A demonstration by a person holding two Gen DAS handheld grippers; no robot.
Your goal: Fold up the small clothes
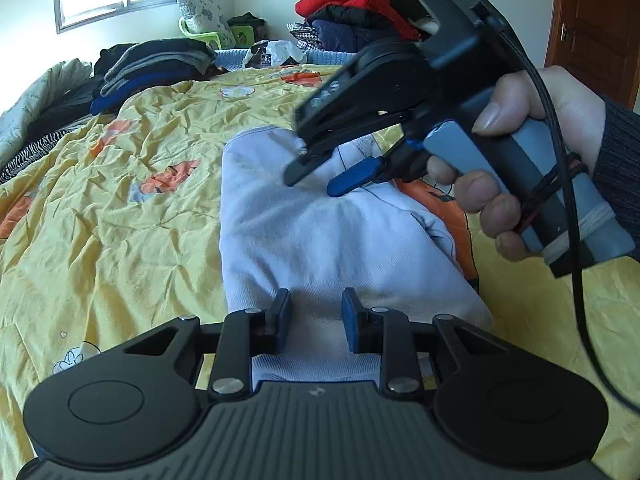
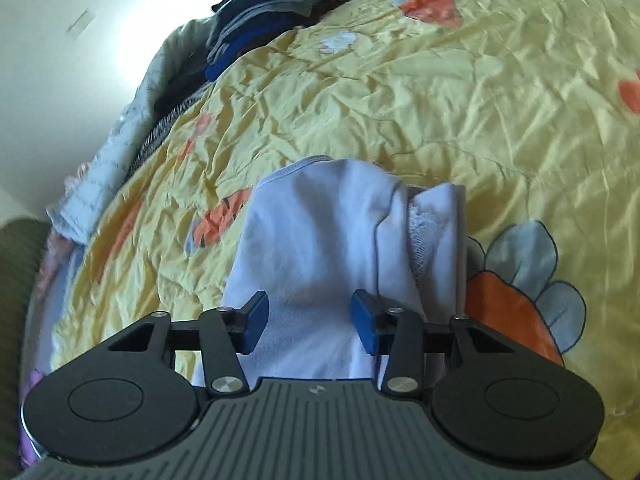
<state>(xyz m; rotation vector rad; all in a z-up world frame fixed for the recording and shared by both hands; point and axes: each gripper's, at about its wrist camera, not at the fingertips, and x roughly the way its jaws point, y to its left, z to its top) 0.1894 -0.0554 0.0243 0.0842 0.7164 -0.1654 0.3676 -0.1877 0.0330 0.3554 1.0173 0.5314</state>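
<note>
Layout on the bed. The small garment [image 1: 320,240] lies on the quilt [image 1: 120,208], folded lengthwise, its turned-over flap [image 2: 436,232] along its right side. The left gripper [image 1: 316,320] sits at the garment's near end, fingers parted. The right gripper [image 1: 320,176] hangs above the garment's far part, fingers parted. Behind, at the quilt's far left edge, lies a stack of folded clothes [image 1: 152,68]; at far right, a pile of jackets [image 1: 356,12].

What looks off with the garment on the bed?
The garment is folded unevenly: its right flap is bunched and turned back, showing the stitched inside seam. Both tongs, left and right, are open above it. Nothing looks spilled or damaged.
</note>
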